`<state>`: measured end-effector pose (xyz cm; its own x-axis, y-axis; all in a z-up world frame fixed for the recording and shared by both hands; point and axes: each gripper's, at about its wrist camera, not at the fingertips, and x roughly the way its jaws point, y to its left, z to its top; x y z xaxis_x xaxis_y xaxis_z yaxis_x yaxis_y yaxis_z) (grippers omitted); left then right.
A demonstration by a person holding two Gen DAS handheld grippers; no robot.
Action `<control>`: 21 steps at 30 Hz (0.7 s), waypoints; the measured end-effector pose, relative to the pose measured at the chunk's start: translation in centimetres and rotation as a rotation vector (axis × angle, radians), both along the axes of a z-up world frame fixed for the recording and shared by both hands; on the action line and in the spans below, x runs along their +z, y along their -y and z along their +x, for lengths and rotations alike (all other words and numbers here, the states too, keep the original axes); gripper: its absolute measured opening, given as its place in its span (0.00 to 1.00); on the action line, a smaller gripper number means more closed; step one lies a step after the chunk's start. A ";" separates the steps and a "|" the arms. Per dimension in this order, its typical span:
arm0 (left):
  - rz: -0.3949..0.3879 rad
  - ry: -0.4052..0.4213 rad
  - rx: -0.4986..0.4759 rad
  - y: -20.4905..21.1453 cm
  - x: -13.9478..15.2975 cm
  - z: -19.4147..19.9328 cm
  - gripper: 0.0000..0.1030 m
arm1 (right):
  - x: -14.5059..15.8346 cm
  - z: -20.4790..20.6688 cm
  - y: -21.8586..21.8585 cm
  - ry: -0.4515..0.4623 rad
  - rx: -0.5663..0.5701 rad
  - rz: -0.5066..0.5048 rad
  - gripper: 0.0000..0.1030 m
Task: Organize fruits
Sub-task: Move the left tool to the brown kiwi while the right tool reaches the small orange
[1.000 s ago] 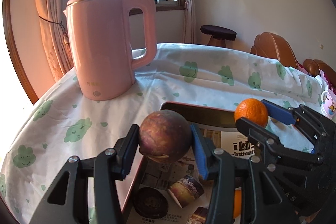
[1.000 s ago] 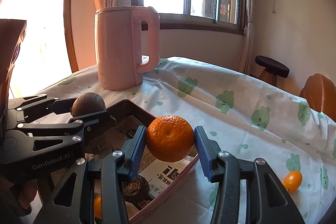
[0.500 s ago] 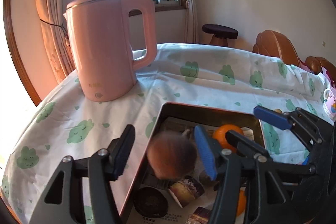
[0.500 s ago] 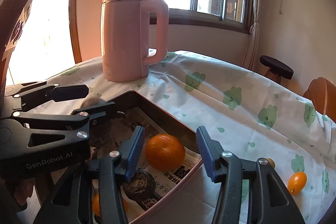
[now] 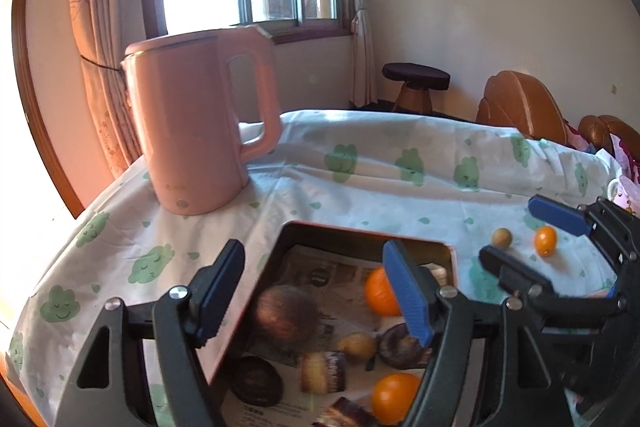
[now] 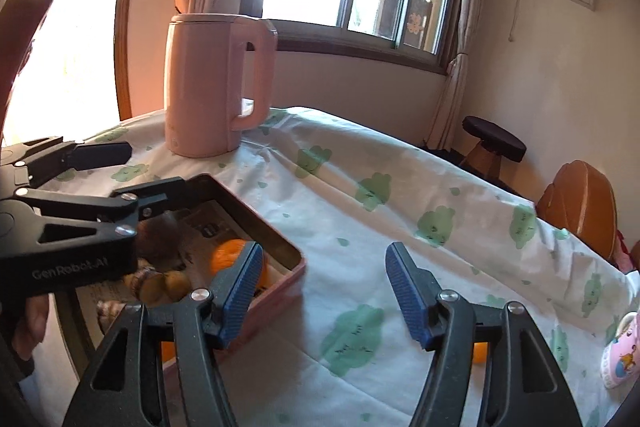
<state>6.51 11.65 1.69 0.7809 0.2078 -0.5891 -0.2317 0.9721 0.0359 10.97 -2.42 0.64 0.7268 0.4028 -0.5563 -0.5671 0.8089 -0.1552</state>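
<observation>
Pink metal frames the tray point(image 5: 294, 227), which sits low in the centre of the left wrist view, lined with newspaper point(image 5: 320, 275). We hold the left gripper point(image 5: 316, 291) above it at the bottom of that frame; its blue pads are spread and widening, with nothing pinched between them. Seen through the gap, a brown round fruit point(image 5: 286, 319) lies on the paper inside the tray, blurred. To its right an orange point(image 5: 378, 291) rests in the tray, partly hidden by the right pad. Lower down we see a second orange point(image 5: 394, 393), a small yellow fruit point(image 5: 356, 345) and several dark pieces we cannot identify.

In the right wrist view our right gripper point(image 6: 324, 287) fills the bottom centre, its pads also apart and opening, empty, over the cloth point(image 6: 352, 227) just right of the tray's corner. Its left pad overlaps the orange, which lies in the tray.

On the cloth at the right of the left view, outside the tray, sit a kumquat point(image 5: 545, 241) and a paler small fruit point(image 5: 501, 238), near each other but apart. A pink kettle point(image 5: 196, 131) stands upright beyond the tray, upper left.
</observation>
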 end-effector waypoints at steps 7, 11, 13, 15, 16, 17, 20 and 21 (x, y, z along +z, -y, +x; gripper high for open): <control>-0.002 0.005 -0.060 5.3 0.6 1.4 0.72 | -0.8 4.0 9.0 -0.032 -0.259 0.039 0.64; 0.016 -0.005 -0.100 9.2 0.3 2.7 0.72 | -2.1 5.7 12.0 -0.086 -0.333 0.079 0.64; 0.022 -0.011 -0.108 10.5 0.0 3.4 0.72 | -2.6 6.1 12.7 -0.106 -0.338 0.093 0.64; 0.017 -0.027 -0.111 11.6 -0.6 4.4 0.72 | -3.2 6.4 13.2 -0.139 -0.339 0.109 0.64; 0.014 -0.035 -0.109 12.0 -0.9 4.9 0.72 | -3.6 6.6 13.5 -0.161 -0.332 0.122 0.64; 0.011 -0.041 -0.106 12.3 -1.2 5.4 0.72 | -3.9 6.7 13.7 -0.178 -0.329 0.128 0.64; 0.021 -0.055 -0.087 12.7 -1.8 6.8 0.72 | -4.5 6.9 14.0 -0.209 -0.324 0.138 0.56; 0.014 -0.059 -0.088 12.7 -2.0 7.1 0.72 | -4.6 6.9 13.9 -0.217 -0.321 0.139 0.54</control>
<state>13.63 -1.03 -0.26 0.7603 0.1489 -0.6322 -0.1427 0.9879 0.0611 17.89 -16.36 -3.99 0.6997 0.2569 -0.6667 -0.2902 0.9549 0.0633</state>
